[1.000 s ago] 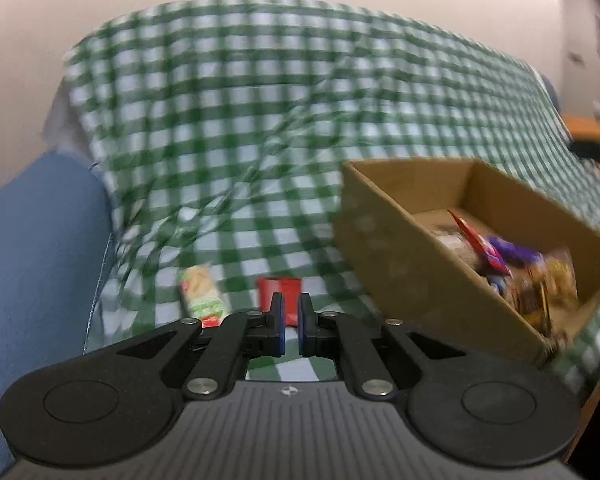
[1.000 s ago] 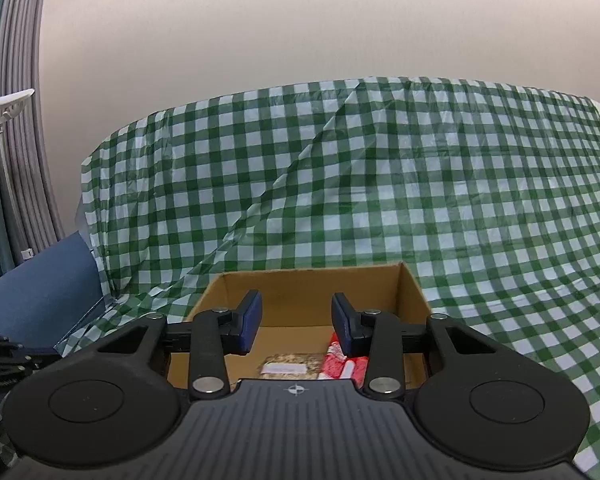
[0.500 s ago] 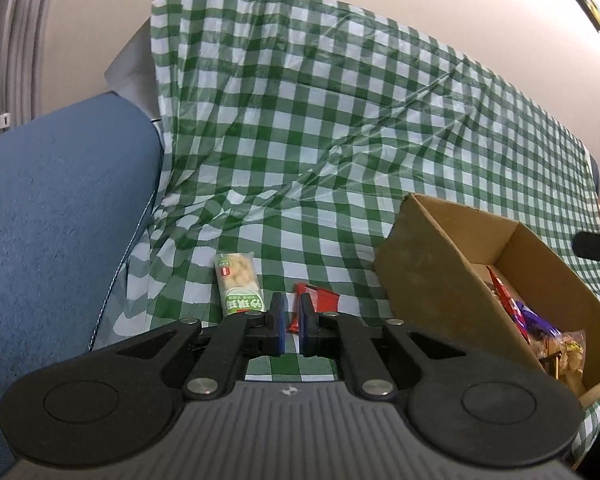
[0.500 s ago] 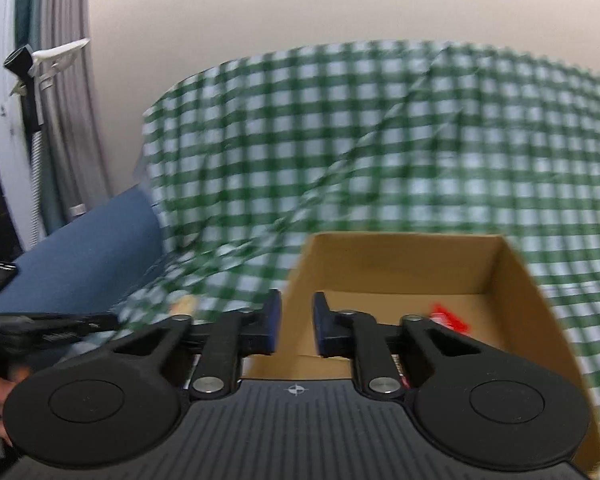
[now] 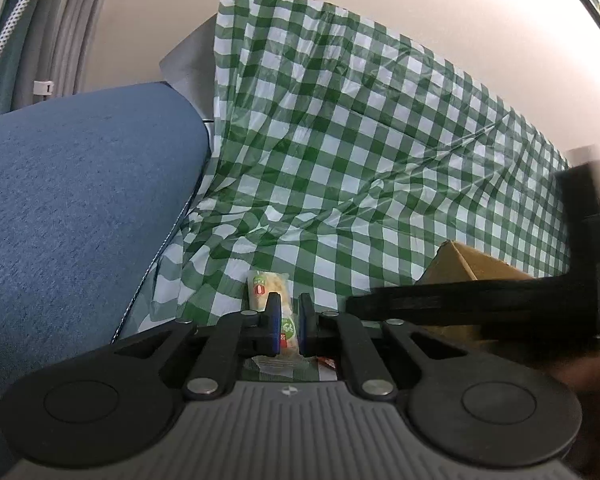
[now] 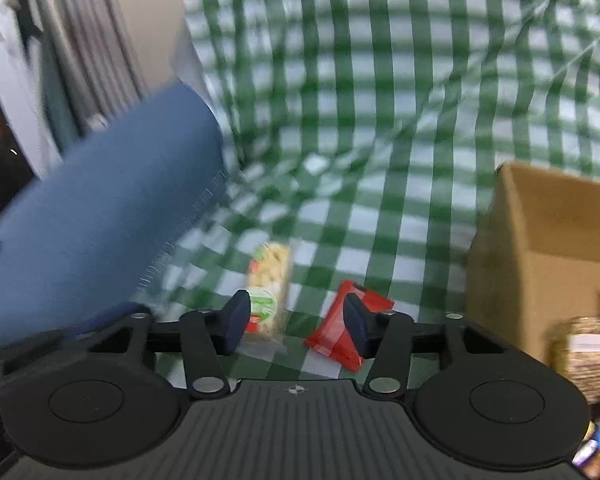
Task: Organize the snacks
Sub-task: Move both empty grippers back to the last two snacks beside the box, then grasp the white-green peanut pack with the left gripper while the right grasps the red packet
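The right gripper (image 6: 296,322) has just been opening its jaws, nothing between them, hovering over two loose snacks on the checked cloth (image 6: 380,120): a cracker pack (image 6: 270,280) at eleven o'clock, a red packet (image 6: 342,330) at one. The cardboard box (image 6: 540,256) waits at three, likely their destination. The left gripper (image 5: 287,326) hangs shut and empty.

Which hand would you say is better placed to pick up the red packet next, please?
Right: the right gripper stands open, the red packet lying beside one finger. The left gripper is shut, over the green-labelled snack pack.
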Demonstrator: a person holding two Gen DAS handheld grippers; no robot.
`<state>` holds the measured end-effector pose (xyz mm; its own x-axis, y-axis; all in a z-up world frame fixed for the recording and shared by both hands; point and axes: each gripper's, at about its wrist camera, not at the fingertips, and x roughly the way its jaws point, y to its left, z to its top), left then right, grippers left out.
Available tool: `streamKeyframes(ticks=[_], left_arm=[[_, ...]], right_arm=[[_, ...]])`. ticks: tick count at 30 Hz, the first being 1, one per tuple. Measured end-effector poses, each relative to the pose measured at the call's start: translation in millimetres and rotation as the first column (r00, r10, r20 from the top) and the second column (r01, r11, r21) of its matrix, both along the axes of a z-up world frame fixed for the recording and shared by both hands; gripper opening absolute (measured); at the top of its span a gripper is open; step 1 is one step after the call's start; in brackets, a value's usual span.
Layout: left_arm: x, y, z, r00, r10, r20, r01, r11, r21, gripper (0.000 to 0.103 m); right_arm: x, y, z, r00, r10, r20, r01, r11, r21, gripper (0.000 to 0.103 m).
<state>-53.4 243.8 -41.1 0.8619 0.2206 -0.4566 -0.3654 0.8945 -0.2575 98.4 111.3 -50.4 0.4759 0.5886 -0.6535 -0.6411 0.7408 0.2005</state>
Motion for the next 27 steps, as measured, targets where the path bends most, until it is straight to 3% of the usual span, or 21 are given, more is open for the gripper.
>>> streamKeyframes(ticks=[2, 8, 9, 11, 12, 14, 19, 21, 27], left_arm=[[3, 2, -1, 1.000, -0.002, -0.003, 0.002, 1.000, -0.007, 0.007], [14, 11, -13, 1.000, 0.006, -0.019, -0.007, 0.999, -0.039, 0.012], [18, 13, -15, 1.000, 0.012, -0.021, -0.014, 0.999, -0.052, 0.015], [25, 18, -22, 0.999, 0.027, -0.032, -0.029, 0.997, -0.074, 0.031], [31, 20, -26, 0.999, 0.033, -0.042, -0.037, 0.996, -0.084, 0.034], [44, 22, -36, 0.996, 0.038, -0.079, -0.046, 0.994, -0.098, 0.040], [72, 23, -57, 0.989, 0.049, -0.136, -0.065, 0.991, -0.115, 0.047], [81, 24, -61, 0.988, 0.051, -0.144, -0.066, 0.993, -0.099, 0.055], [96, 23, -69, 0.986, 0.019, -0.164, -0.034, 0.995, -0.092, 0.057]], right_arm=[[14, 13, -20, 0.999, -0.043, -0.019, 0.041, 0.998, -0.051, 0.069], [56, 33, -76, 0.979, -0.181, -0.095, 0.162, 0.971, -0.179, 0.074], [59, 34, -81, 0.979, -0.181, -0.095, 0.161, 0.968, -0.191, 0.074], [60, 37, -88, 0.982, -0.169, -0.081, 0.149, 0.967, -0.208, 0.074], [57, 38, -87, 0.986, -0.155, -0.061, 0.139, 0.968, -0.210, 0.073], [49, 36, -85, 0.993, -0.116, -0.026, 0.108, 0.974, -0.198, 0.046], [24, 17, -62, 0.992, -0.119, 0.044, 0.125, 0.975, -0.185, 0.044], [9, 7, -51, 0.989, -0.128, 0.072, 0.139, 0.973, -0.185, 0.044], [-29, -12, -39, 0.990, -0.094, 0.107, 0.114, 0.973, -0.198, 0.044]])
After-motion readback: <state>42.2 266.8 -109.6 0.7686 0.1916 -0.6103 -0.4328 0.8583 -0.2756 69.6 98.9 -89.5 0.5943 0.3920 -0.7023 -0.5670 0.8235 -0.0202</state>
